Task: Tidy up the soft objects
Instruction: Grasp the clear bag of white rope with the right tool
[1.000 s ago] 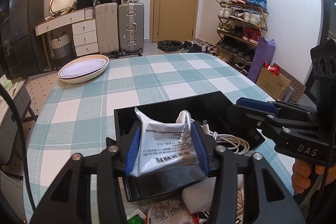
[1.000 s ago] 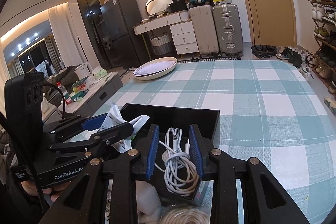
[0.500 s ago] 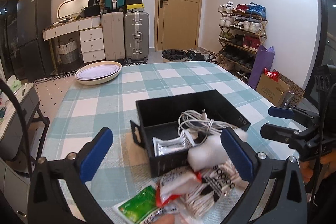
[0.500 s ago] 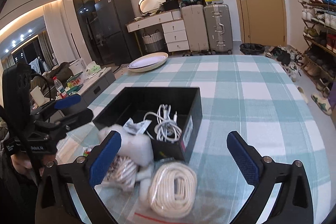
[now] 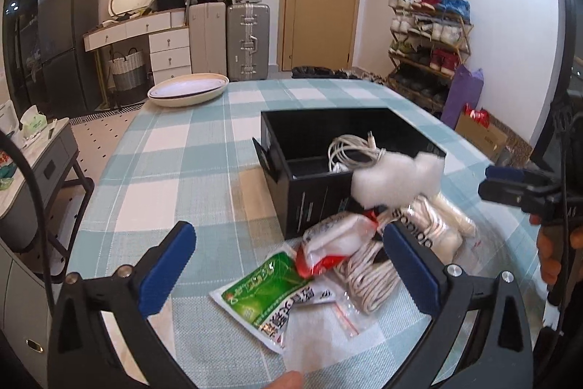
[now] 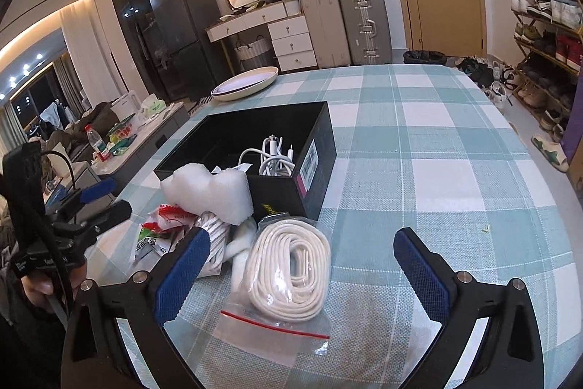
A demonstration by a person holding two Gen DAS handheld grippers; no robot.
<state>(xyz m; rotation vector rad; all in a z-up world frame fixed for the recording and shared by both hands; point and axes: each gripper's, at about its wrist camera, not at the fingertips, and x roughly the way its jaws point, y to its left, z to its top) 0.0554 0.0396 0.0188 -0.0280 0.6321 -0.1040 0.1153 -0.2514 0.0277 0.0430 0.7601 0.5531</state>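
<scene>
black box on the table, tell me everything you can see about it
The black box is an open-topped rectangular container, seemingly stiff glossy card, standing upright on the checked tablecloth. One outer wall carries a barcode label with a pink strip; another has small white print. Inside lies a tangled white cable. A white foam piece leans against its near rim, and a bagged white rope coil lies at its base.

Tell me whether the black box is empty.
Not empty. The black box is open-topped, and a bundle of white cable lies inside it.
</scene>
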